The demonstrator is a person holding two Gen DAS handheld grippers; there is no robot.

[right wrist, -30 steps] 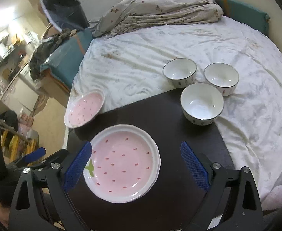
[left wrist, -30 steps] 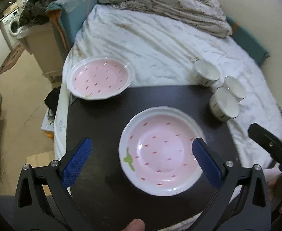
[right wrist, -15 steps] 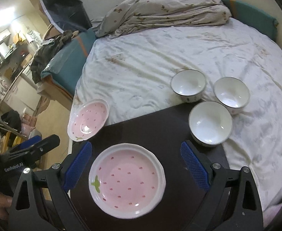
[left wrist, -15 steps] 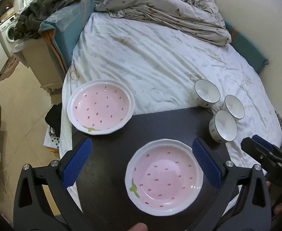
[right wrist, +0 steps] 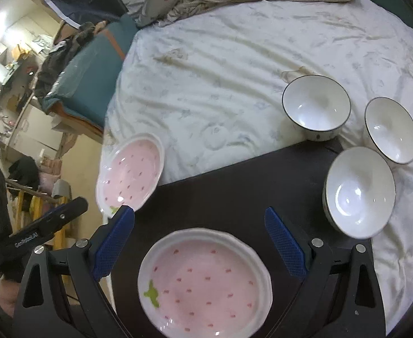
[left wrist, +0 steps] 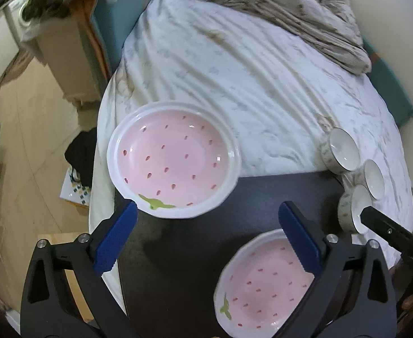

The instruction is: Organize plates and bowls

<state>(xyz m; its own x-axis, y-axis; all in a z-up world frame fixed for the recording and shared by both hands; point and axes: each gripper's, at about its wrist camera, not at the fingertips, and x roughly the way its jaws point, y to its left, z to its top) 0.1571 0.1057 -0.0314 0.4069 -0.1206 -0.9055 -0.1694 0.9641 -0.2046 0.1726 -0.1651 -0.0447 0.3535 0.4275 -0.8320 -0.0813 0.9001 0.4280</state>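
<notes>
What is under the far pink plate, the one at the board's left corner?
The far pink plate straddles the dark board and the white bedsheet, overhanging the board's far corner. Whatever lies directly beneath it is covered.

Two plates (right wrist: 203,281) (right wrist: 130,174) lie left of three bowls (right wrist: 358,191) on the board (right wrist: 234,191).

In the left wrist view, the near plate (left wrist: 262,290) is partly covered by the left gripper's right finger (left wrist: 298,238). The nearest bowl (left wrist: 353,208), right of that plate, sits partly behind the right gripper (left wrist: 395,236). Beyond the bed, the shelf clutter (right wrist: 11,64) is probably household items, too small to tell.
</notes>
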